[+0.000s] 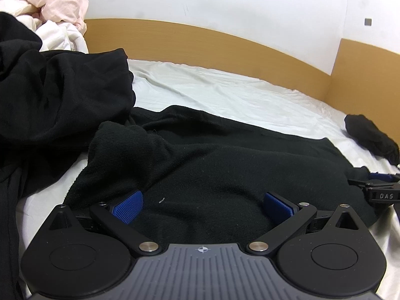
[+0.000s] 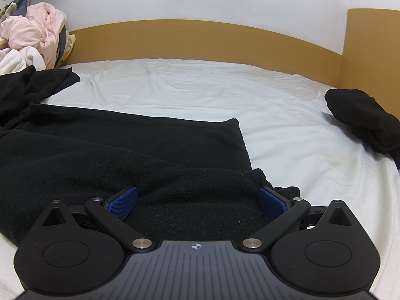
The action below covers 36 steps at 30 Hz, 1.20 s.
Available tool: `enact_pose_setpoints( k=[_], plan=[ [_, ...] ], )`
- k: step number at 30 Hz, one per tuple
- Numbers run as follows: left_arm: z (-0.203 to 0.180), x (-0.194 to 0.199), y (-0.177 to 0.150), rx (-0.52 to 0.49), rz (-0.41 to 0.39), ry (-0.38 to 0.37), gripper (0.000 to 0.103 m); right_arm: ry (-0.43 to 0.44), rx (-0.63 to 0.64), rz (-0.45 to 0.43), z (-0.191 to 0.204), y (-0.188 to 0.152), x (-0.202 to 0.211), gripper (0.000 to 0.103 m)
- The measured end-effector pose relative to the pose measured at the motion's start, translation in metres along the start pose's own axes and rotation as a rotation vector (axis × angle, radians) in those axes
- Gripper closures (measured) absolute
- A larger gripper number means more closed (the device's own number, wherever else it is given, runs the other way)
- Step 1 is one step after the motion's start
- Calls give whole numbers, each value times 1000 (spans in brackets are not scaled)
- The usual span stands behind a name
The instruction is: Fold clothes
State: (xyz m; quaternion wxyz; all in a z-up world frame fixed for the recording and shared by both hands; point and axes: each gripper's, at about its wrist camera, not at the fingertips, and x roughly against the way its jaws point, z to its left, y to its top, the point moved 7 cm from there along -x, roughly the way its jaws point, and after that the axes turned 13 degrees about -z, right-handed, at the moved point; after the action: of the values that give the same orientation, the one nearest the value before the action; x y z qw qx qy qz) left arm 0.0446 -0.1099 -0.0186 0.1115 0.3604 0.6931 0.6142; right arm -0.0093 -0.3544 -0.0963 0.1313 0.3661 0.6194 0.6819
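My left hand-held gripper (image 1: pixel 202 207) sits wide open, holding nothing, over the near hem of the black garment (image 1: pixel 225 165) spread on the bed (image 1: pixel 225 92); cloth runs toward 12 o'clock. My right hand-held gripper (image 2: pixel 197 202) is equally open and empty at the same hem. The garment's long axis runs 9-to-3, so I judge both equally near.

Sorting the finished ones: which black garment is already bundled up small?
The small black bundle by the bed's right edge; the fleece lies spread flat, the left one heaped loose.
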Motion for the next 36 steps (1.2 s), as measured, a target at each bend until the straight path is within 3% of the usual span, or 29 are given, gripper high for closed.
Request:
enact_pose_setpoints(
  k=[15,27,36],
  plan=[
    [6,3,2,63,-23,-23,1,0,0,1,1,2,0,0],
    [4,2,2,45,-16,-15,1,0,1,0,0,2,0,0],
    [28,7,7,232,-72,-99,1,0,0,0,0,1,0,0]
  ],
)
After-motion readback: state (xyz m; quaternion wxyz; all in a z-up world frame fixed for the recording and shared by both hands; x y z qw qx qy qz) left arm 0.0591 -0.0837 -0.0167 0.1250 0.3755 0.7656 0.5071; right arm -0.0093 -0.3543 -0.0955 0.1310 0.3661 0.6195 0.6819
